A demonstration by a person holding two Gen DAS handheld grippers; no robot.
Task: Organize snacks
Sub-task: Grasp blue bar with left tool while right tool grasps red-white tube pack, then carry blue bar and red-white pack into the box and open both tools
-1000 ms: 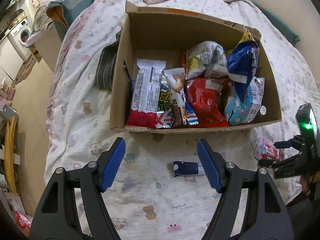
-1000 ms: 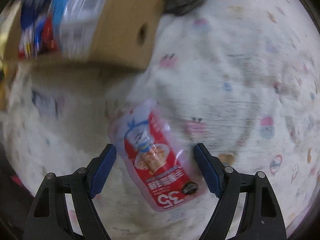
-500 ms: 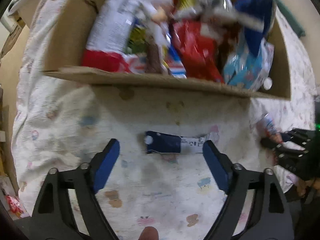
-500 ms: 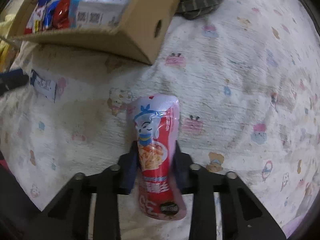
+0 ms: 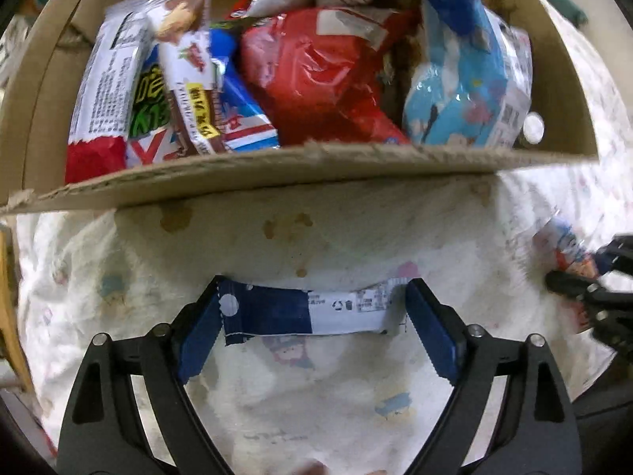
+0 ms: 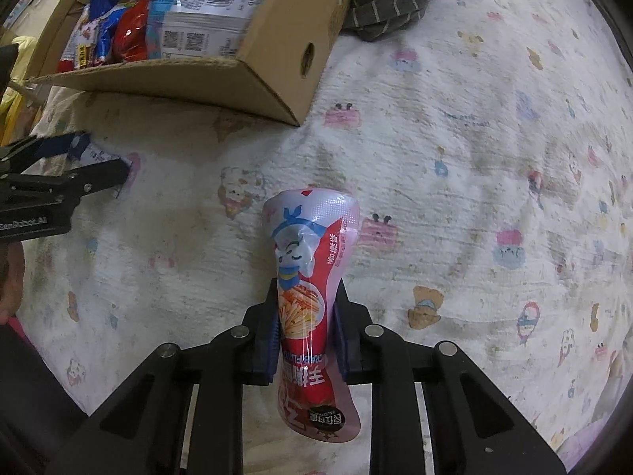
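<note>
A navy and white snack bar (image 5: 277, 312) lies crosswise on the printed bedsheet (image 5: 316, 396), just in front of the cardboard box (image 5: 277, 170). My left gripper (image 5: 312, 316) points down over it, jaws closing, with the bar between the blue pads and its ends at their tips. My right gripper (image 6: 306, 316) is shut on a red and pink snack pouch (image 6: 308, 245), pinching its middle so the pouch sticks out past the fingers above the sheet. The left wrist view shows that pouch (image 5: 565, 241) and the right gripper (image 5: 585, 277) at the right edge.
The box (image 6: 257, 79) is packed with several snack bags, among them a red one (image 5: 316, 79) and a light blue one (image 5: 455, 99). A grey striped cloth (image 6: 391, 0) lies beside the box's far corner. Bedsheet (image 6: 474, 158) stretches to the right.
My left gripper came down close over the navy bar and now brackets it. My right gripper went from open around the pouch to shut on it.
</note>
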